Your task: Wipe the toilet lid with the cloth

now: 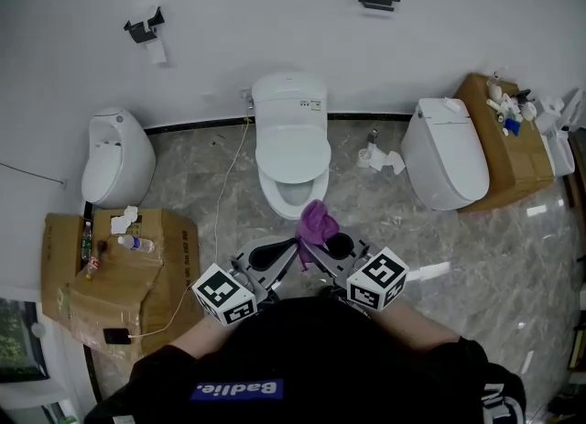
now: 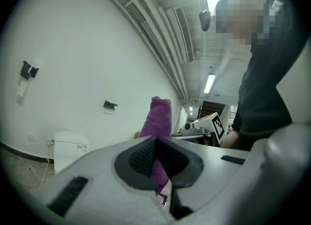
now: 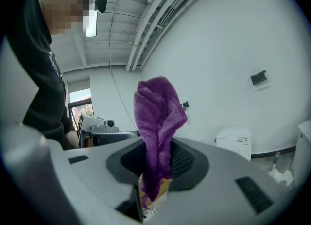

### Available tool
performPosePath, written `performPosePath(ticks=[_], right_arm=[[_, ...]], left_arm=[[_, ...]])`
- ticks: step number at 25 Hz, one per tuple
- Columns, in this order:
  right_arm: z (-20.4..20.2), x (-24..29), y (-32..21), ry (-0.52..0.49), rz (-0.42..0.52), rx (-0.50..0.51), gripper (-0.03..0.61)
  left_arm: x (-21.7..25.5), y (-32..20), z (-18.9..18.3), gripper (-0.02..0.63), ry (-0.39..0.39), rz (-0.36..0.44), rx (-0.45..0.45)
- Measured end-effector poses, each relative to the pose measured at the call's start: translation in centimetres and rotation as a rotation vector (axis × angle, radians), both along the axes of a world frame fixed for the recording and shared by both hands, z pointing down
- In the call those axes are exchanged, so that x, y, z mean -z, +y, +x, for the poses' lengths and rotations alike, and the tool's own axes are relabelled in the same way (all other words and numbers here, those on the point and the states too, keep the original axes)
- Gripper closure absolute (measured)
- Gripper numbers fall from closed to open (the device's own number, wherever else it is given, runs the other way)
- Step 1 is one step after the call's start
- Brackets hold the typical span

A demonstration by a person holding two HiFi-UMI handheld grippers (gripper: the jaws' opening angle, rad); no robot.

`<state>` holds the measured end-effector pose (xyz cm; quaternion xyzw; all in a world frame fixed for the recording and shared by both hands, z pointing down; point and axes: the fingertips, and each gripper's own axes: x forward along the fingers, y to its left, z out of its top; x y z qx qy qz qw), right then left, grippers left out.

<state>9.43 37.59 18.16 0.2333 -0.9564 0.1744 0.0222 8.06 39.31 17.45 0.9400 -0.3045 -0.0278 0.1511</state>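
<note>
Head view: cloth (image 1: 317, 221) just before toilet (image 1: 293, 152)

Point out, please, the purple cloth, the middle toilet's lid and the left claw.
purple cloth (image 1: 317, 222), head view, middle of the bunch.
toilet lid (image 1: 293, 152), head view, centre of its top.
left claw (image 2: 156, 141), left gripper view, between its tips.

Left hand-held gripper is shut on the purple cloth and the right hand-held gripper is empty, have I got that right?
Not quite. The right hand-held gripper isn't empty: the right gripper view shows its jaws shut on the cloth too. The left hand-held gripper is shut on the purple cloth, as you said.
</note>
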Motion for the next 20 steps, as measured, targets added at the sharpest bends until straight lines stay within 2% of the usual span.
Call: performPosePath(ticks=[20], right_arm=[[0.08, -0.22, -0.14, 0.011, 0.001, -0.01, 0.48]], left_arm=[[0.16, -0.38, -0.1, 0.597, -0.001, 0.008, 0.007]])
